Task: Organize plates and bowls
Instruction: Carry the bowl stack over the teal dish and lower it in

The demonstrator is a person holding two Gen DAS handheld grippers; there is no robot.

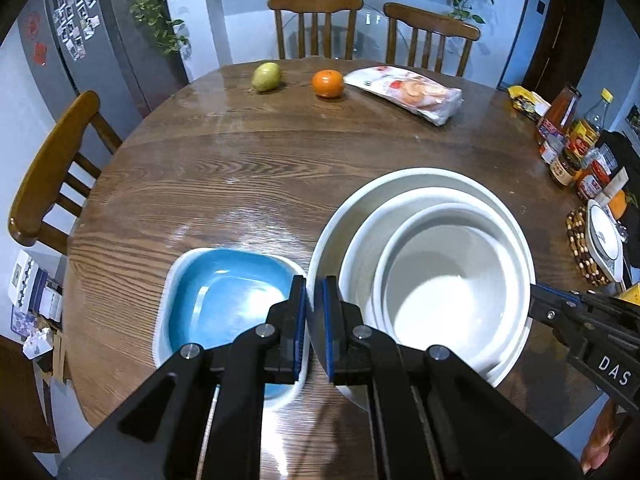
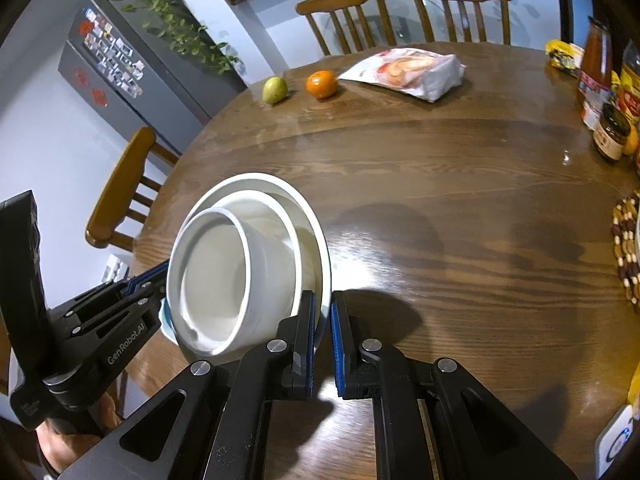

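Observation:
Three white bowls are nested: a large outer bowl, a middle one, a small inner one. My left gripper is shut on the outer bowl's left rim. My right gripper is shut on the opposite rim of the same stack; it shows in the left wrist view. The stack looks held just above the table. A square blue dish with a white rim lies on the table left of the stack, partly behind my left fingers.
The round wooden table carries a pear, an orange and a snack bag at the far side. Bottles and jars, a beaded trivet and a plate crowd the right edge. Chairs surround the table.

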